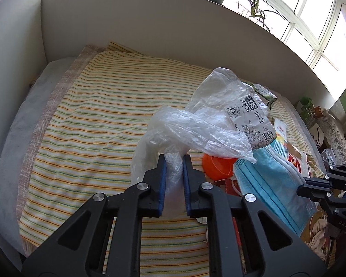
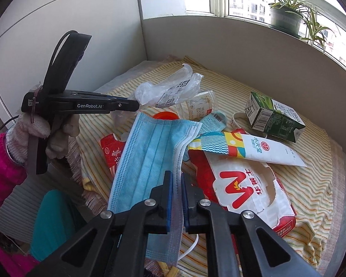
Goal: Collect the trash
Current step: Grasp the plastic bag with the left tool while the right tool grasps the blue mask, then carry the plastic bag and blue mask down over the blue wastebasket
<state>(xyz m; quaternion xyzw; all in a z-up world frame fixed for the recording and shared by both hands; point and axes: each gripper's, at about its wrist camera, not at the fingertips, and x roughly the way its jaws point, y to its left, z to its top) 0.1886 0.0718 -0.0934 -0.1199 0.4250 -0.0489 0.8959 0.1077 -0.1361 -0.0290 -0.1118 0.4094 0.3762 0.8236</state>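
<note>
While the left claw pinches the clear bag up off the bed (so it can be carried away), the right claw squeezes the blue mask above the trash pile near the bed's front edge.

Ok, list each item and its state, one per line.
Left tool: shut on plastic bag, lifted.
Right tool: shut on face mask, unfolded.
Milk carton: tipped on its side.
Red and white box: torn, flattened.
Orange lid: partly hidden under the mask.
</note>
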